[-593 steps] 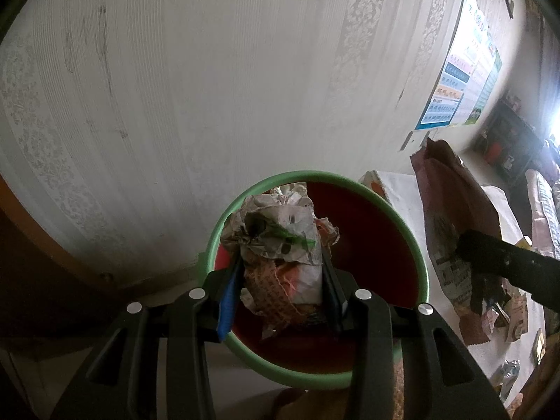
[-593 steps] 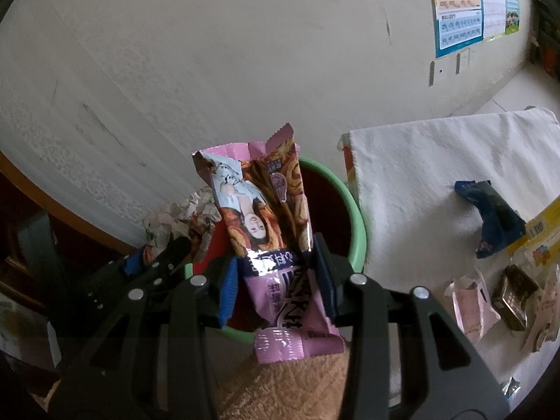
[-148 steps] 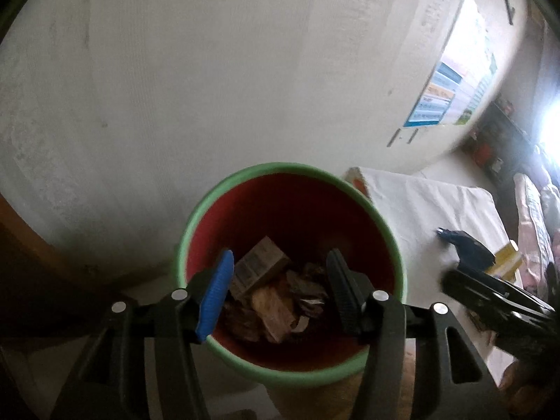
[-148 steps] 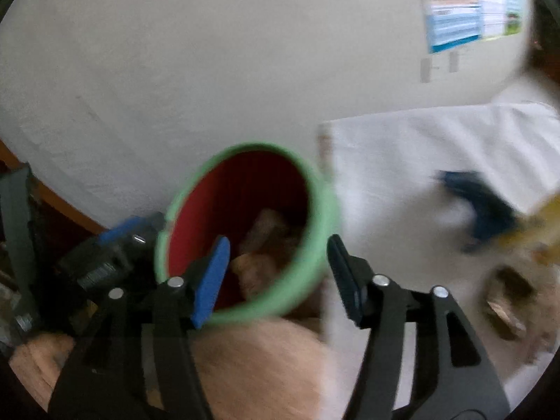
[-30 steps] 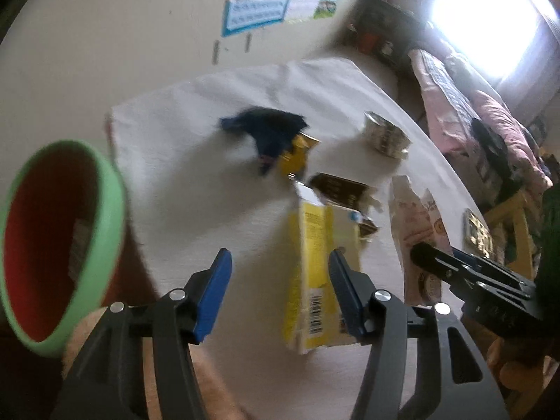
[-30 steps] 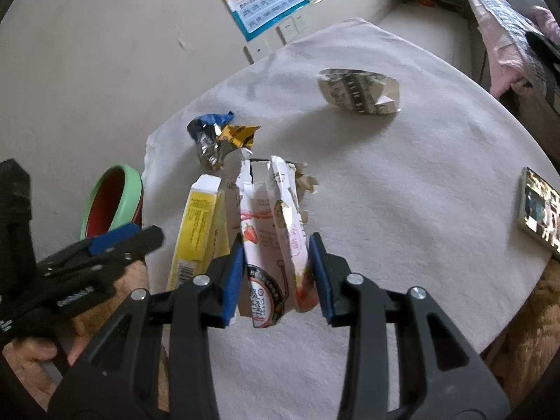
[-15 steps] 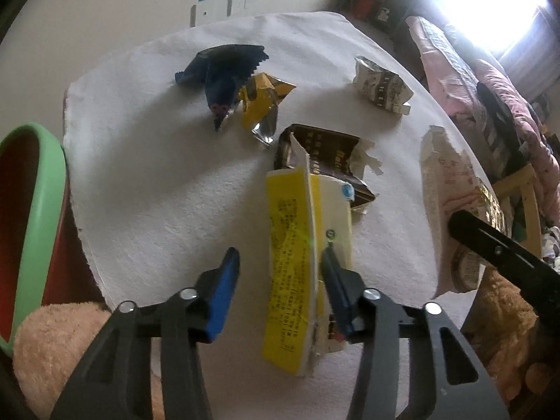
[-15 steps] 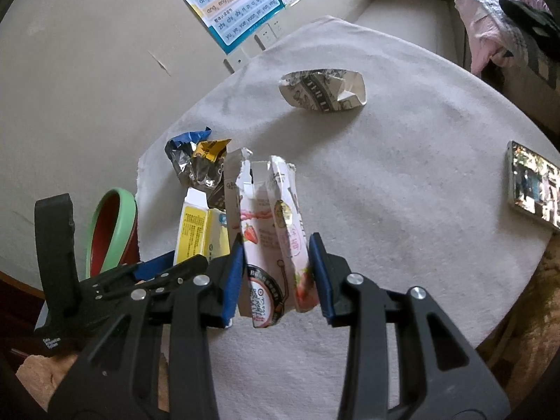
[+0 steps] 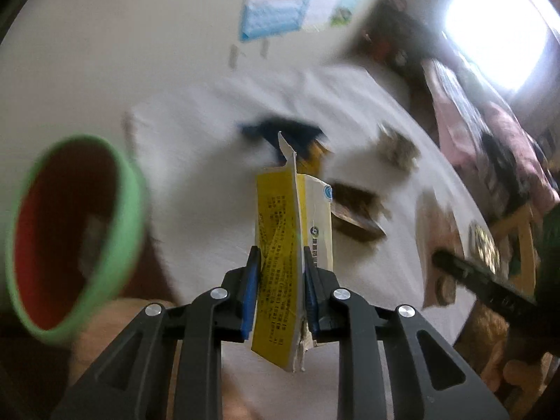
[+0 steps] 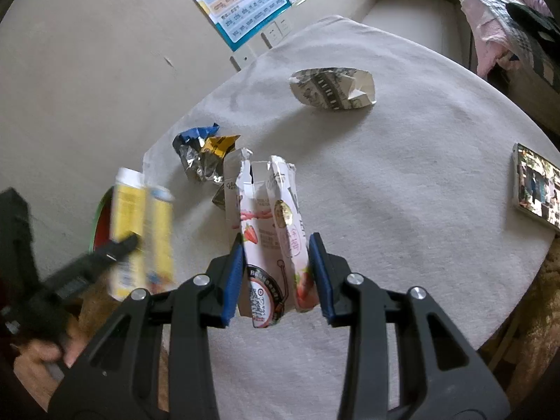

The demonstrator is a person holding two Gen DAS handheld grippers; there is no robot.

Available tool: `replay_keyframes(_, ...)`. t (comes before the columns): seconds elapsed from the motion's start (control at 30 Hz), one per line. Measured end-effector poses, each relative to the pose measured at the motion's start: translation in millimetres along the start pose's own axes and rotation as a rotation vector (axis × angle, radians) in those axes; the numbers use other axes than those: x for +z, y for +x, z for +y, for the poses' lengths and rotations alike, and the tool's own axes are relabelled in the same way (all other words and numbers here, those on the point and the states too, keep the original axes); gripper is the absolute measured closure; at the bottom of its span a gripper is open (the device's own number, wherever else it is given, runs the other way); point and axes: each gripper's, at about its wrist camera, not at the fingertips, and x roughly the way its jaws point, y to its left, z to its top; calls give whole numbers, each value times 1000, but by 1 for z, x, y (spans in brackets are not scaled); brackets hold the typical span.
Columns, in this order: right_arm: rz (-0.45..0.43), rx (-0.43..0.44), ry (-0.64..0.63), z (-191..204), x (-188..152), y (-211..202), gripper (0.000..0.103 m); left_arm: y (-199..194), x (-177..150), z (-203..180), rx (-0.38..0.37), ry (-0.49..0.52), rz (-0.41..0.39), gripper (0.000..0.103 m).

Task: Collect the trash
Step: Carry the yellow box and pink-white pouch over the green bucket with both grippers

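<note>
Left gripper (image 9: 280,290) clamps a light, crushable yellow carton (image 9: 280,262) mid-body; right gripper (image 10: 276,276) pinches a flimsy pink carton (image 10: 271,245); bin (image 9: 119,231) at 9 o'clock

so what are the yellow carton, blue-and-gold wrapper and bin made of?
Yellow carton: printed paperboard, likely; creased flat, torn white edge.
Blue-and-gold wrapper: metallised film, probably; crumpled, shiny silver inside.
Bin: looks like smooth moulded plastic, green rim, red inside.

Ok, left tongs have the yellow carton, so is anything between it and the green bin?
Nothing visible. The yellow carton, clamped in the left tongs, has only bare white tablecloth between it and the green bin to its left. The blue wrapper lies farther back, off that line.
</note>
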Motion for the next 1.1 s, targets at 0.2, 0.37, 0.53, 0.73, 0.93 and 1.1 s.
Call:
replay_keyframes(0.2,-17,0,-77,33,4,-5,67,-40,10,41,122,-22,-126,82)
replay_keyframes(0.37,-33,27,-130,63,9,-10,67,-54,9,63,167,-41,-156,82)
replay_keyframes(0.53,-22,49,-171,88,8,-4,67,-54,4,75,170,-61,-149,82)
replay_keyframes(0.73,5,67,-207,107,2,6,67,-55,2,77,157,-72,-154,82)
replay_keyframes(0.93,-1,76,-221,112,4,5,67,-56,0,77,157,-77,-156,82)
replay_keyframes(1.1,-6,86,-229,116,5,5,67,-58,0,79,157,-81,-158,82)
